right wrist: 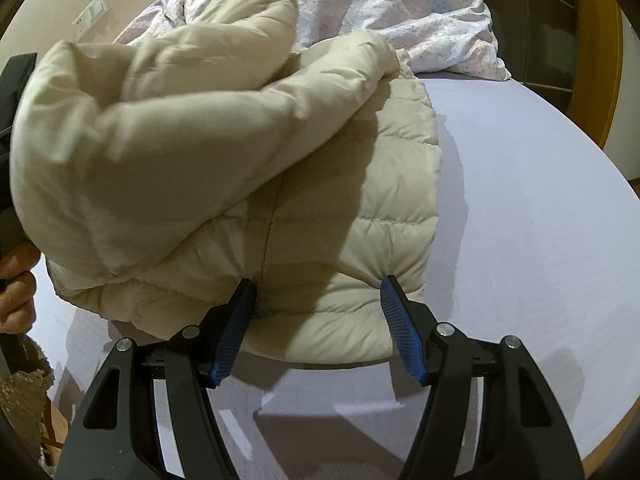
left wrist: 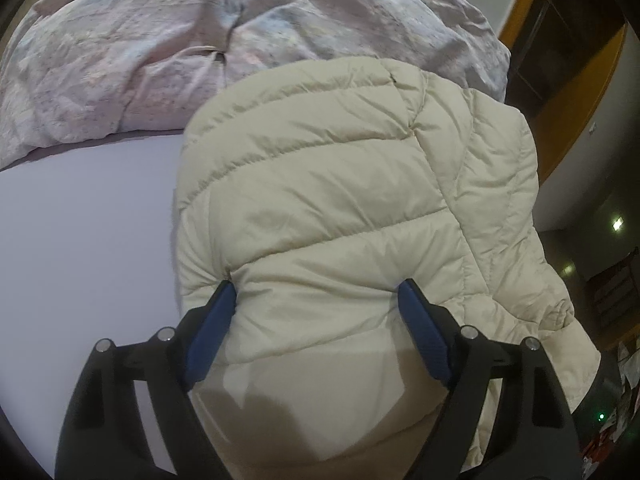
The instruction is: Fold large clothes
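A cream quilted puffer jacket (left wrist: 340, 208) lies on a lilac bed sheet (left wrist: 80, 260). My left gripper (left wrist: 316, 286) is open, its blue fingertips pressed against the jacket fabric with a puffy fold between them. In the right wrist view the jacket (right wrist: 352, 200) lies partly folded, with a bulky upper layer (right wrist: 140, 152) lifted over its left side. My right gripper (right wrist: 316, 280) is open, both tips touching the jacket's near hem, which sits between the fingers.
A crumpled pink-and-blue patterned duvet (left wrist: 200, 40) lies behind the jacket, also in the right wrist view (right wrist: 420, 12). The person's hand (right wrist: 16, 284) shows at the left edge. Orange-trimmed dark furniture (left wrist: 568, 60) stands beyond the bed's right edge.
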`<state>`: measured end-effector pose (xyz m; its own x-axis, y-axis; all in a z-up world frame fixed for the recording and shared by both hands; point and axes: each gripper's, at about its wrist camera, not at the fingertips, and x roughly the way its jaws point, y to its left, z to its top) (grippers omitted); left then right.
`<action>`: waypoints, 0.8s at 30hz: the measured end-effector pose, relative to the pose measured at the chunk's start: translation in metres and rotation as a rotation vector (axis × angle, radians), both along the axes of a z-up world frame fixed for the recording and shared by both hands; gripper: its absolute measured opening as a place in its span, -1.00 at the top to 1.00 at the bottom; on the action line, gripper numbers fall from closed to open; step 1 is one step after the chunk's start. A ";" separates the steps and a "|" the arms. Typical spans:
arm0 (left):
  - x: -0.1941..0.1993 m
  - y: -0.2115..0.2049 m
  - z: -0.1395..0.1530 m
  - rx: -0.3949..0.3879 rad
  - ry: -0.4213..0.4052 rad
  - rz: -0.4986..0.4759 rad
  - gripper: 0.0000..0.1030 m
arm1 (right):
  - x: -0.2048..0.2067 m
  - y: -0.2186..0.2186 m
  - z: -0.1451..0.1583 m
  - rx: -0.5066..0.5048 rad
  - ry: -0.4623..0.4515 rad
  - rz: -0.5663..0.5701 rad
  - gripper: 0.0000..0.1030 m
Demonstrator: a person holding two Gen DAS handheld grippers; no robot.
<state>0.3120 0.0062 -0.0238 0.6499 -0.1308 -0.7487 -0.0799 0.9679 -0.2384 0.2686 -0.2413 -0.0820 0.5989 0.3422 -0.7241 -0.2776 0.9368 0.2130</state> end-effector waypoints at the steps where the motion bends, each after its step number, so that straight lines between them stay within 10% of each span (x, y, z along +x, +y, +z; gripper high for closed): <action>1: 0.001 -0.004 -0.001 0.004 0.002 -0.003 -0.60 | 0.000 -0.001 0.000 0.002 0.000 -0.001 -0.27; 24: 0.019 -0.066 -0.031 0.148 0.029 -0.060 -0.73 | -0.017 -0.007 0.000 0.001 0.006 -0.018 -0.27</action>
